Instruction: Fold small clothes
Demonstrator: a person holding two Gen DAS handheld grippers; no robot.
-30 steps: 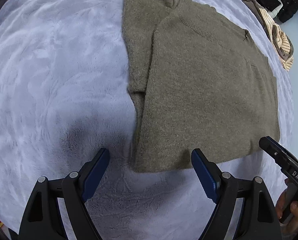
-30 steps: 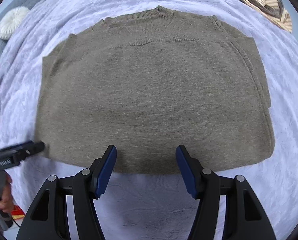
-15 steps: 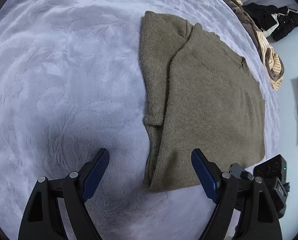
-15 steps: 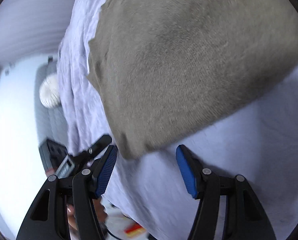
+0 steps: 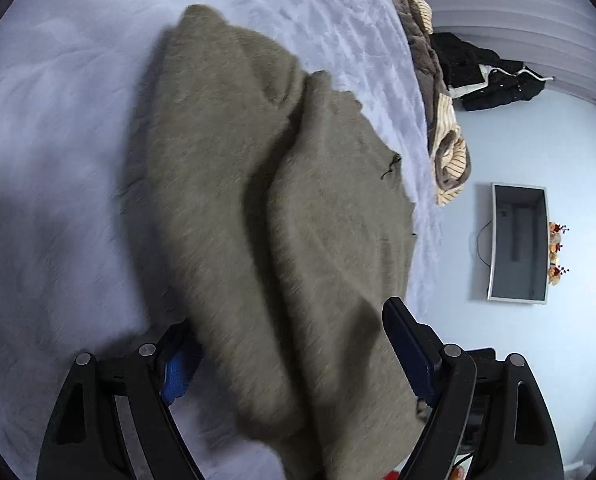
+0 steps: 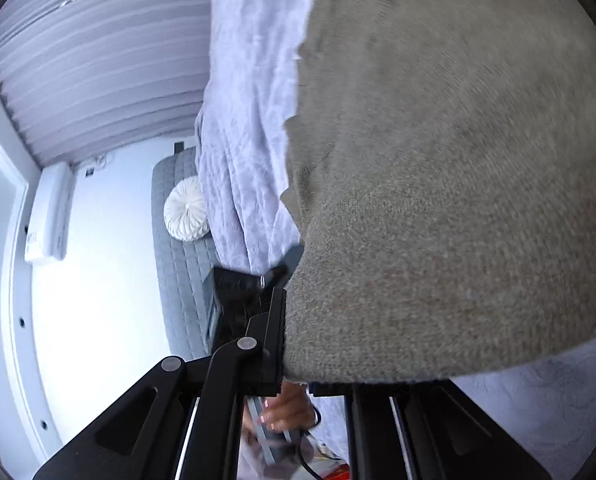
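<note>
One olive sweater lies on the bed, near hem lifted. Right gripper closing, hem between its fingers. Left gripper wide, sweater draped between. Far right: one clothes pile; one monitor beyond.

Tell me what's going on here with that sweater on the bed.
A person is folding an olive knit sweater on a pale bedspread with two handheld grippers. The right gripper is closing on the sweater's near hem at one corner. The left gripper is wide open, with the sweater's other corner lying between its jaws, not yet pinched.
</note>
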